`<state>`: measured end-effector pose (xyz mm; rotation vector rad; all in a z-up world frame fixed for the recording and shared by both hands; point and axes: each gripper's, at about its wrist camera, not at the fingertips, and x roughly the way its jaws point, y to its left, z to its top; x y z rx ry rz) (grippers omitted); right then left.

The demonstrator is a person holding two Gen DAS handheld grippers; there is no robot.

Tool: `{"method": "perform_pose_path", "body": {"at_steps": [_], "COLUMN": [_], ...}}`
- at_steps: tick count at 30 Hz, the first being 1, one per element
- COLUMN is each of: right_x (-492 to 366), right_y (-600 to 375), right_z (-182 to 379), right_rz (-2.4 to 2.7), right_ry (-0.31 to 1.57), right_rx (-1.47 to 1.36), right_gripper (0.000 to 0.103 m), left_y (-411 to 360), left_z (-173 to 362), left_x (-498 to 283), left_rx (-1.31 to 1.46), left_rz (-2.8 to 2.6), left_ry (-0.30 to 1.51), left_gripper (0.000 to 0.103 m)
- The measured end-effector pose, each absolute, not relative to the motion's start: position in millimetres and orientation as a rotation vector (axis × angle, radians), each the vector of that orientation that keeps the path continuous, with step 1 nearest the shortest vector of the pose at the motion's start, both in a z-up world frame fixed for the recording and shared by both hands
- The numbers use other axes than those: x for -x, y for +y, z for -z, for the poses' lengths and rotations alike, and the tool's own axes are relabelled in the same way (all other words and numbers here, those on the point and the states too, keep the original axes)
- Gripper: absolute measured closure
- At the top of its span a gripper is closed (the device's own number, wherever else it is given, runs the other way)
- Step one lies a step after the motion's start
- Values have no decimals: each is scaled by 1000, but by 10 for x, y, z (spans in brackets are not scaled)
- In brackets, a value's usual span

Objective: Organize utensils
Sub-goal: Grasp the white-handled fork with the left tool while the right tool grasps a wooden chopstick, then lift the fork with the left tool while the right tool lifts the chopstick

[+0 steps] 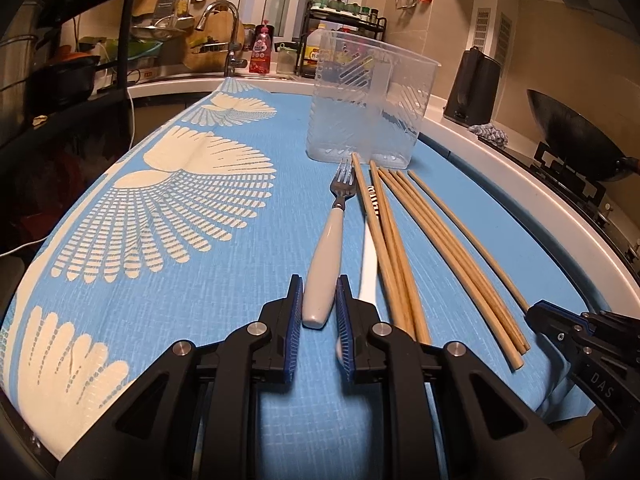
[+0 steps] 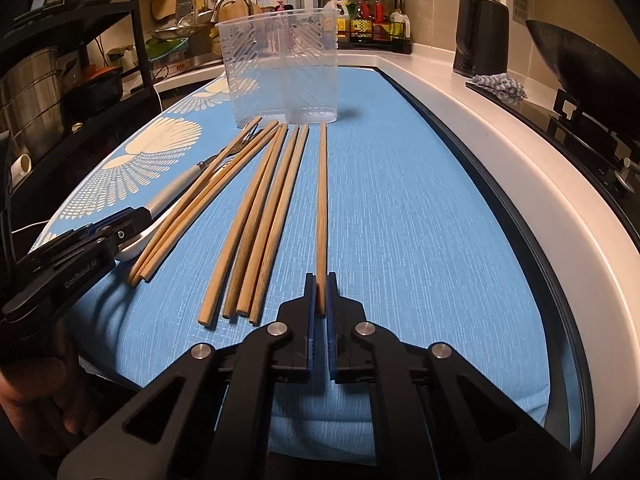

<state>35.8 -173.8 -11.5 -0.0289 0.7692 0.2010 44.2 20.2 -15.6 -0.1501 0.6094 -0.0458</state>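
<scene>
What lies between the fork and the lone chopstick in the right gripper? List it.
In the left wrist view, between the fork and the lone chopstick: a white-handled utensil and the other chopsticks.

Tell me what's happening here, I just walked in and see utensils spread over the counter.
A person is sorting utensils with two handheld tools. The left tool is closed on the white handle of a fork; the right tool is clamped on a single wooden chopstick. Both still lie on the blue mat. The clear plastic utensil holder stands empty beyond them.
</scene>
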Motion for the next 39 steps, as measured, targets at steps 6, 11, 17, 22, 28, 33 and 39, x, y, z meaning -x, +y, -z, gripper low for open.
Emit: {"method": "perform_pose_path", "body": {"at_steps": [6, 11, 17, 22, 28, 33, 39], "right_x": [-343, -310, -354, -368, -381, -383, -370], "right_y": [-1840, -1850, -1864, -1885, -1863, -1829, -1816], "right_z": [121, 136, 145, 165, 189, 219, 230], "right_rz": [-168, -183, -203, -199, -178, -174, -159], "right_ry": [764, 742, 729, 705, 671, 630, 604], "right_rx": [0, 12, 23, 12, -6, 27, 22], "right_gripper": [98, 94, 89, 86, 85, 85, 89], "left_y": [342, 348, 349, 319, 315, 242, 236], "left_z": [150, 175, 198, 214, 234, 243, 247], "left_x": [-185, 7, -53, -85, -64, -29, -19], "left_rx": [134, 92, 85, 79, 60, 20, 20], "left_rz": [7, 15, 29, 26, 32, 50, 58], "left_ry": [609, 578, 553, 536, 512, 505, 499], "left_gripper": [86, 85, 83, 80, 79, 65, 64]}}
